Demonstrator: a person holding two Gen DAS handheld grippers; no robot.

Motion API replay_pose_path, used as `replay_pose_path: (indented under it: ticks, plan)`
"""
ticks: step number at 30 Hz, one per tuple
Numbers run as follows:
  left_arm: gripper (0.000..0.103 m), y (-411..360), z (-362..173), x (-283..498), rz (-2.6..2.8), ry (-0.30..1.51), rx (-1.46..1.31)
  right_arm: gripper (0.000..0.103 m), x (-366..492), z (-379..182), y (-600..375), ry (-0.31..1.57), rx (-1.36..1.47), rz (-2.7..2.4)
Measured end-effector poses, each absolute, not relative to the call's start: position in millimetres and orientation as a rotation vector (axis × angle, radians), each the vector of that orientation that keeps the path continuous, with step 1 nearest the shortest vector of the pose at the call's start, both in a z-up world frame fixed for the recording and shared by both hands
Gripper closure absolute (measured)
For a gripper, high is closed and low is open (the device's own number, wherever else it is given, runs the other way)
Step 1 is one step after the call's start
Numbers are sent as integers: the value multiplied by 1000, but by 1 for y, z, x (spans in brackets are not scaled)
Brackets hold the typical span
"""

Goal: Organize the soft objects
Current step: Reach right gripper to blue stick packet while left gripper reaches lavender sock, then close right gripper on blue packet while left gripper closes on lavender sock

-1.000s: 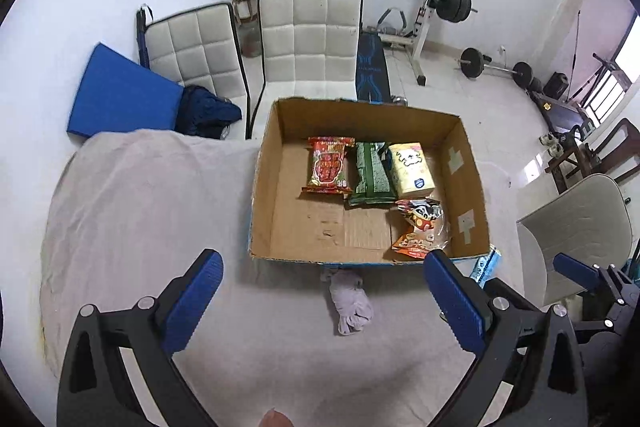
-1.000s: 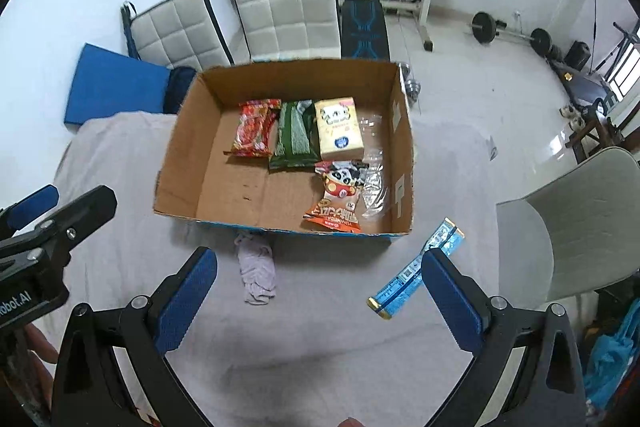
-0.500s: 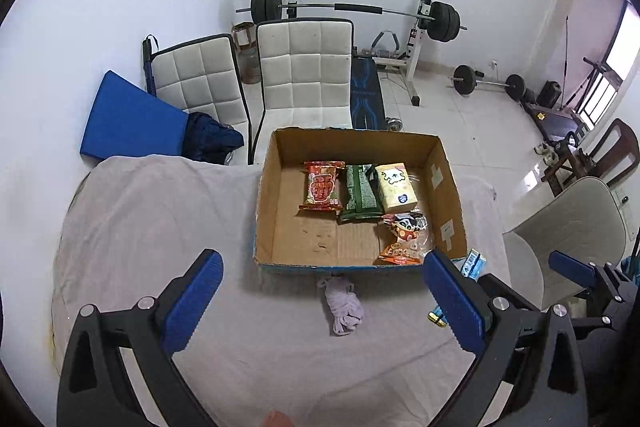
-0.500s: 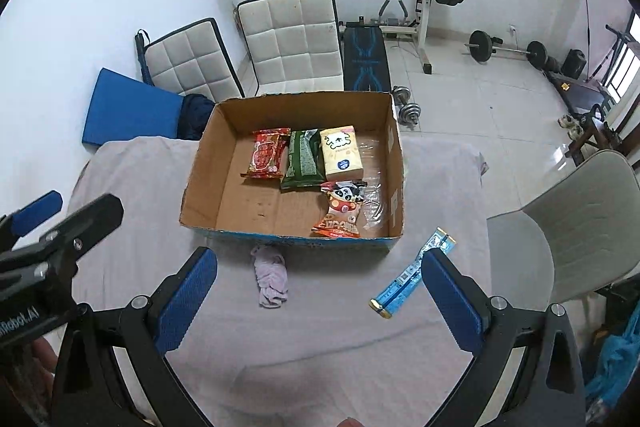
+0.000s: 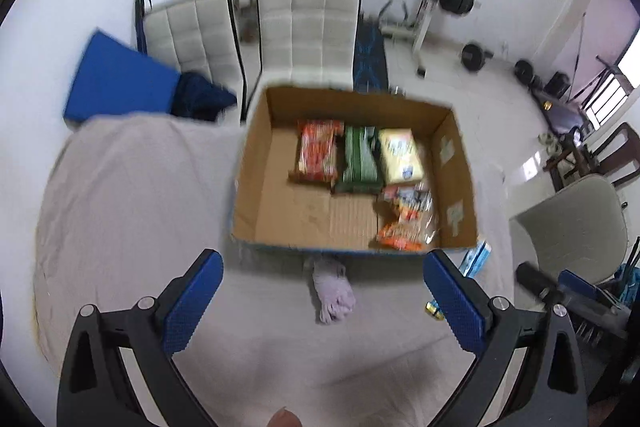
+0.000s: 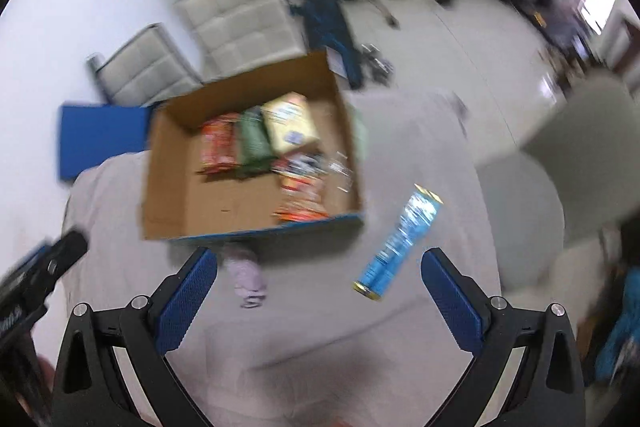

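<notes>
- Already, four packets are seen inside the cardboard box [image 5: 256, 183] – a red packet [image 5: 319, 153], a green packet [image 5: 359, 161] and a yellow packet [image 5: 401, 157] laid side by side toward the far wall, with an orange snack bag [image 5: 404, 221] nearer the front right corner.
- About half of the box floor is left bare on its left side, so room is judged to remain for more.
- Two soft things are found outside the box, on the cloth-covered counter [image 5: 120, 195]: a crumpled pale purple cloth [image 5: 334, 291] just in front of the box's near wall, and a long blue packet [image 6: 398, 241] lying to the right of the box, apart from it.
- The task is therefore judged to be well under way but not finished – those two items are yet to be put away.
- The left tongs [image 5: 320, 301] are held wide apart and nothing is gripped; the purple cloth lies between and ahead of the fingers.
- The right tongs [image 6: 319, 295] are likewise spread open and empty, with the blue packet lying ahead of them, nearer the right finger.
- Both views are blurred, so print on the packets cannot be read.
</notes>
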State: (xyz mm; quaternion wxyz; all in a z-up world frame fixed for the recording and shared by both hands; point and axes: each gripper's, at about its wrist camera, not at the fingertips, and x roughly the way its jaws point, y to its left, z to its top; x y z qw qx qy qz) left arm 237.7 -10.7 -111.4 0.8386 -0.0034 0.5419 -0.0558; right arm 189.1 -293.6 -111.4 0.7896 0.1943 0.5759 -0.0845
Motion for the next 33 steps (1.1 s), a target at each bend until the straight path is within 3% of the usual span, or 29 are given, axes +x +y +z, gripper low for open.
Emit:
replay_pose_path:
  ticks: [9,14,18,21,23,24,27,31,33]
  plan:
    - [0,-10,-237,260,-97,1413,-114,0,194,-261,-363,1479,738,-326]
    - [0,-8,-292,271,-84,1530,-167,2,205,-310,-363,1538,740,-374]
    - [0,-16,-323,282,-84,1590,-151,8,217,-335,-361,1583,708,-386]
    - [1,-25,-339,288,-90,1625,-106,18,224,-349,-358,1615,684,-395]
    - [1,-30,-348,289,-103,1644,-92,32,230,-355,-356,1638,678,-401]
    - [2,-32,-352,289,-106,1653,-85,34,232,-357,-354,1645,671,-406]
    - [19,-36,-364,285,-119,1695,-63,45,232,-359,-349,1661,622,-439]
    - [48,-40,-373,275,-112,1708,2,67,232,-360,-333,1706,542,-443]
    - [52,-40,-372,271,-113,1702,19,72,229,-358,-329,1709,547,-433]
